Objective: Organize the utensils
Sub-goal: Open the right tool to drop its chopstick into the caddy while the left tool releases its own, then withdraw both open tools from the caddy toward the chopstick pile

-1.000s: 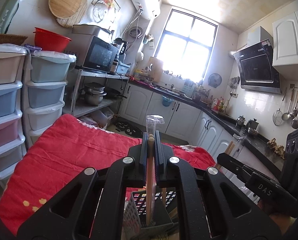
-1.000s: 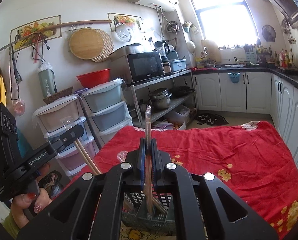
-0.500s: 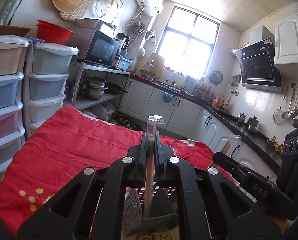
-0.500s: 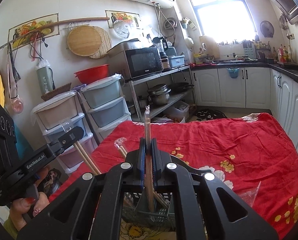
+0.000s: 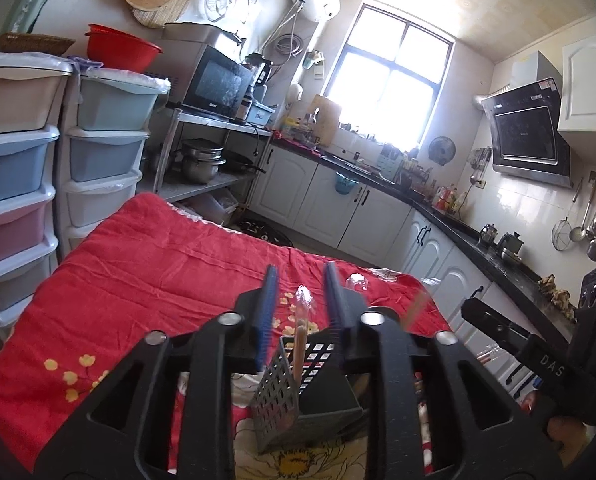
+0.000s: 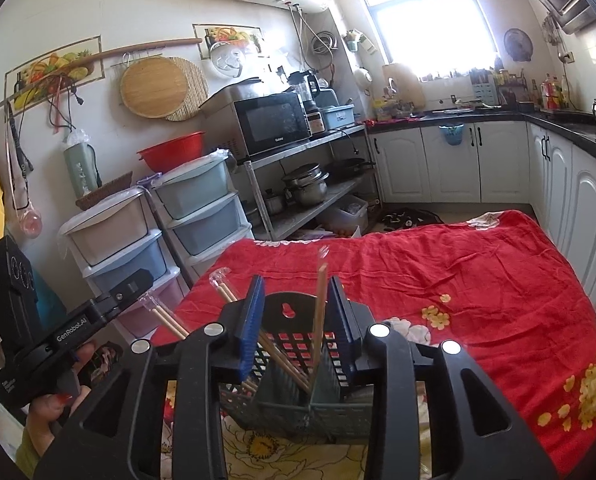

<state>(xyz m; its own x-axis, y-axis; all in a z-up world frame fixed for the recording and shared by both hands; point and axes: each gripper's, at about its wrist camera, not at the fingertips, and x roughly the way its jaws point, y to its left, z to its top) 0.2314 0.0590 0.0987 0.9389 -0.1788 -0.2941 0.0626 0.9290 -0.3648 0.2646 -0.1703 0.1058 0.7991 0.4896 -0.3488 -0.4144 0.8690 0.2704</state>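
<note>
Right wrist view: we see the red cloth (image 6: 437,276) over the surface, with the grey utensil basket (image 6: 298,392) at its near edge.
Basket: 2 wrapped chopstick pairs (image 6: 226,292) lean inside.
Right claw (image 6: 296,312): opening, a chopstick (image 6: 318,312) loose between its jaws, dropping in.
Left claw (image 5: 298,300): opening too, its chopstick (image 5: 299,344) standing in the basket.
Progress: we judge this drop nearly done.
Obstacles: none; discarded wrappers (image 5: 355,282) lie beyond.

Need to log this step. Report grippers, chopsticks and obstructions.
Left gripper and right gripper: jaws opening, pads clear. Chopsticks dropping upright into the grey basket. Nothing in the way.
</note>
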